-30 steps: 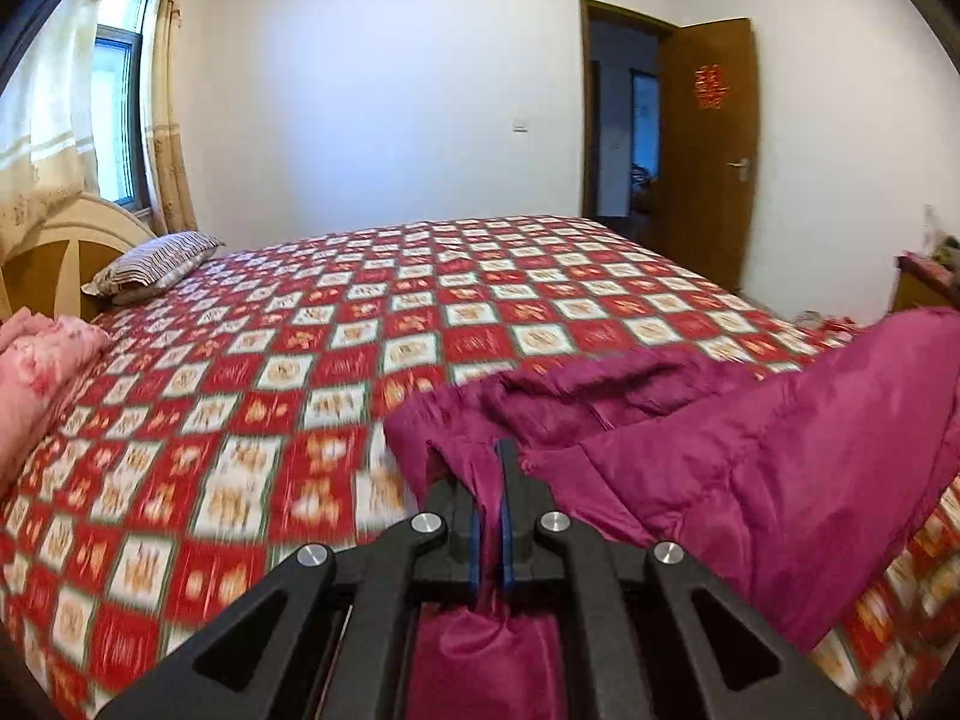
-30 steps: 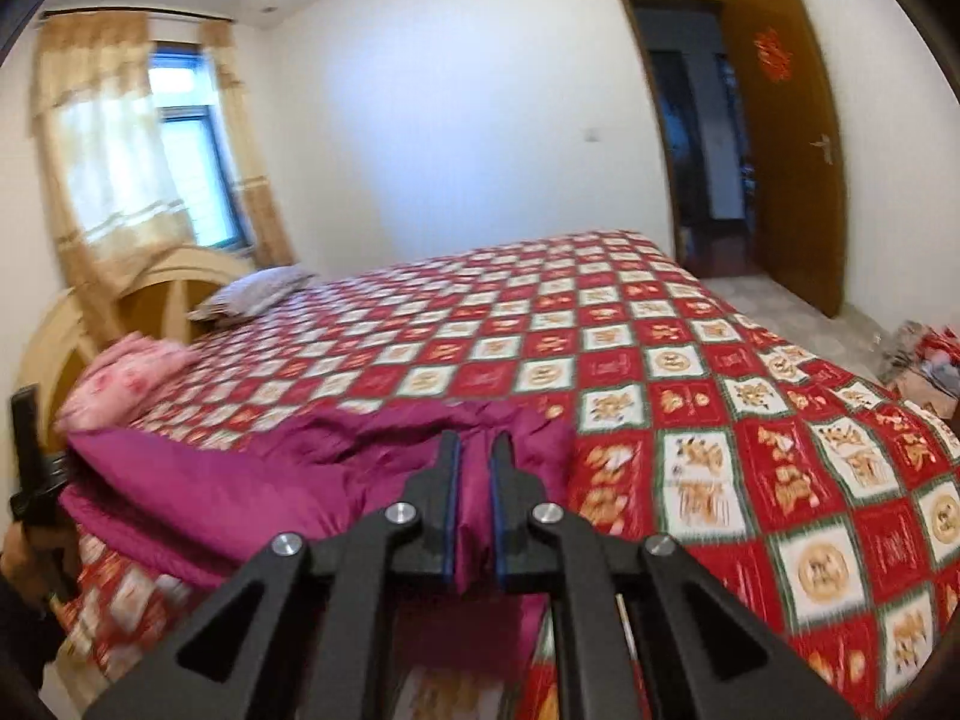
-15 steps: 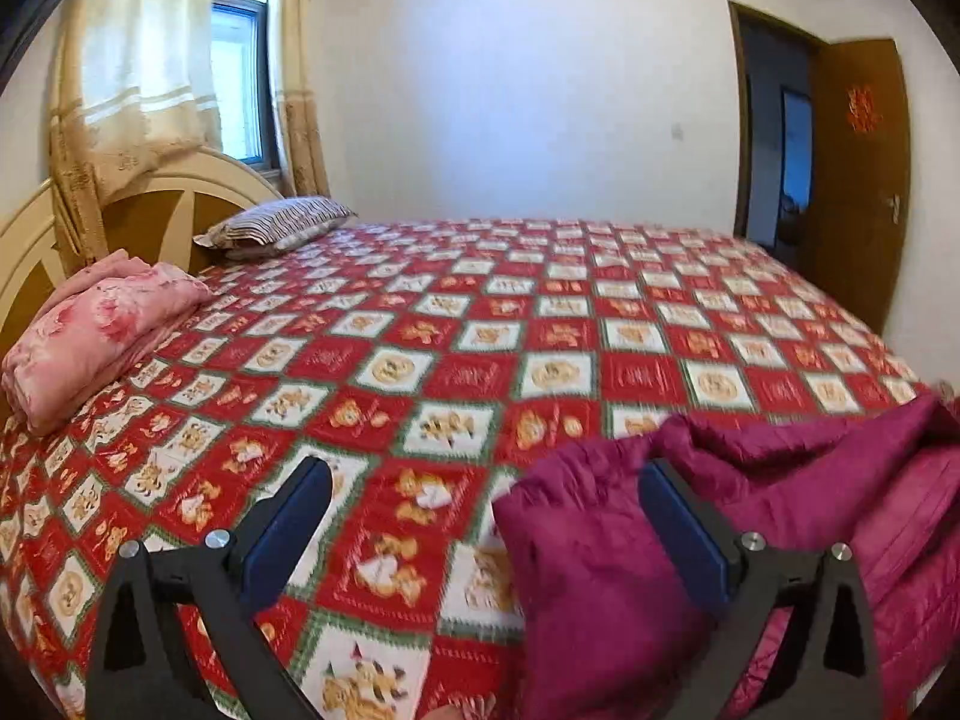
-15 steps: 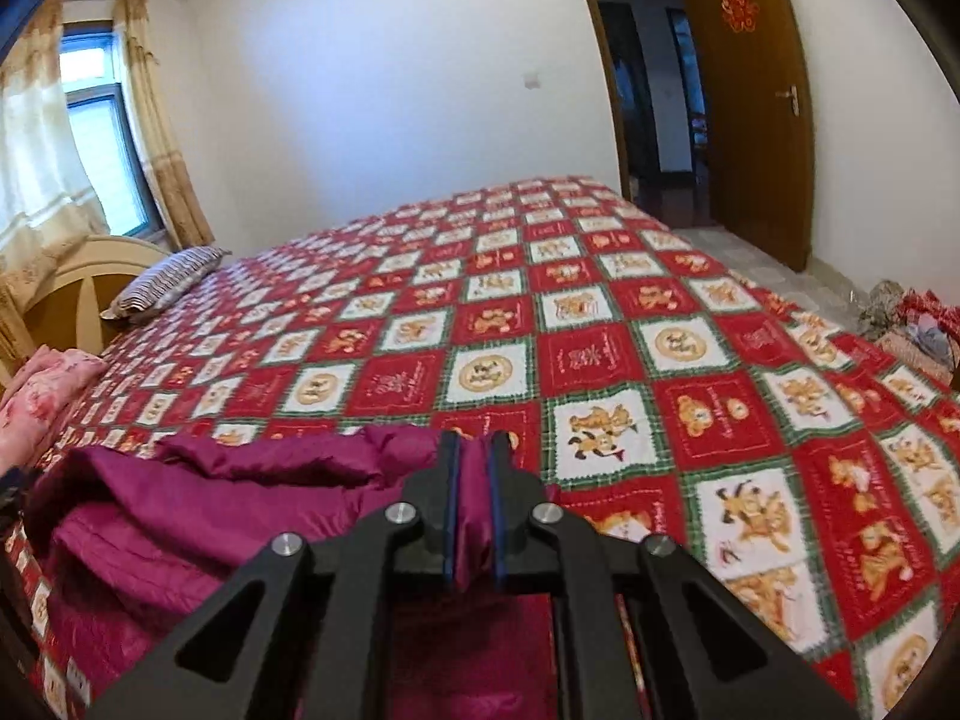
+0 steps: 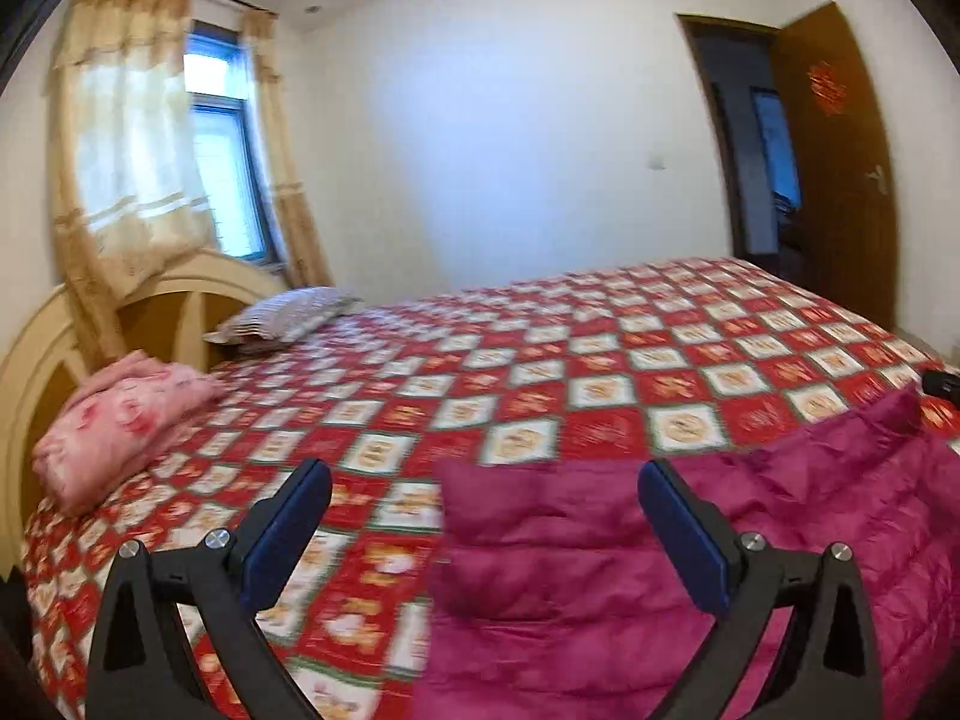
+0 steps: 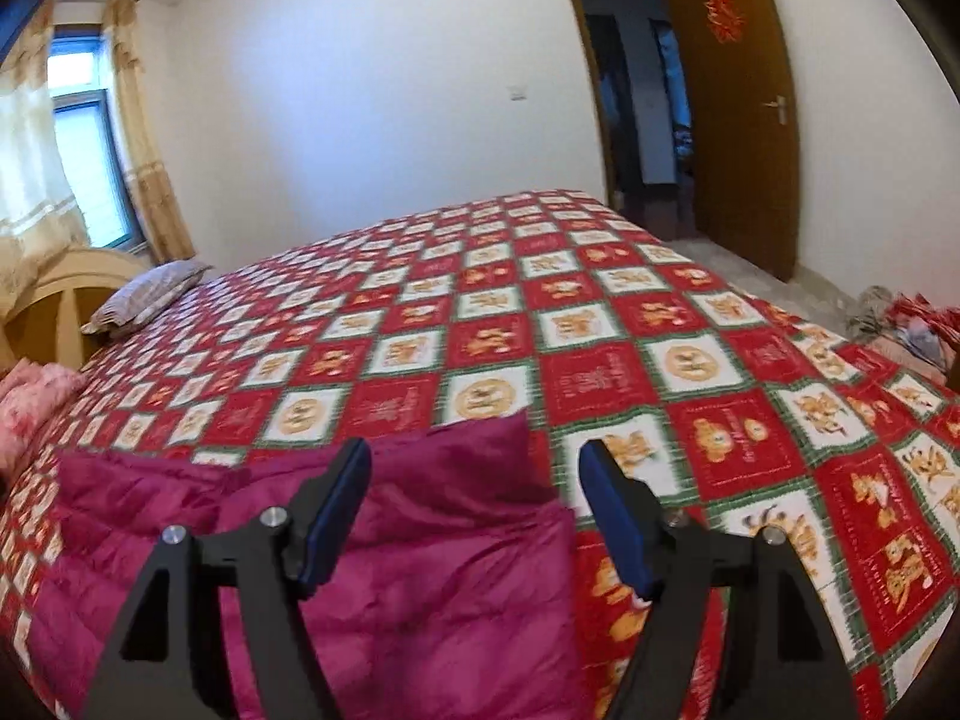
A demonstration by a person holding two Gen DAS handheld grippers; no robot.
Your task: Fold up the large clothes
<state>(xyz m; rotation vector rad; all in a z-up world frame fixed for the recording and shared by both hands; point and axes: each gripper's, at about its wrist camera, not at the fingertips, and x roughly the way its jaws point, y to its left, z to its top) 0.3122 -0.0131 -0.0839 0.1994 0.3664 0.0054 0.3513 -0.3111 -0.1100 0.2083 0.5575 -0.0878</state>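
A magenta quilted jacket point(image 5: 690, 546) lies on the near edge of the bed, folded over on itself. My left gripper point(image 5: 485, 483) is open and empty, just above the jacket's left corner. In the right wrist view the jacket point(image 6: 420, 552) fills the lower left. My right gripper point(image 6: 474, 462) is open and empty, above the jacket's right corner. The other gripper's black tip point(image 5: 942, 384) shows at the right edge of the left wrist view.
The bed has a red, white and green checked cover point(image 5: 600, 372). A folded pink blanket point(image 5: 114, 420) and a striped pillow point(image 5: 282, 318) lie by the wooden headboard point(image 5: 72, 336). An open brown door point(image 6: 738, 114) stands at the right. Clutter lies on the floor point(image 6: 900, 324).
The left gripper opened and let go of the jacket about half a second ago. The right gripper has now opened and released it too. Both have lifted back; the jacket rests folded on the bed.
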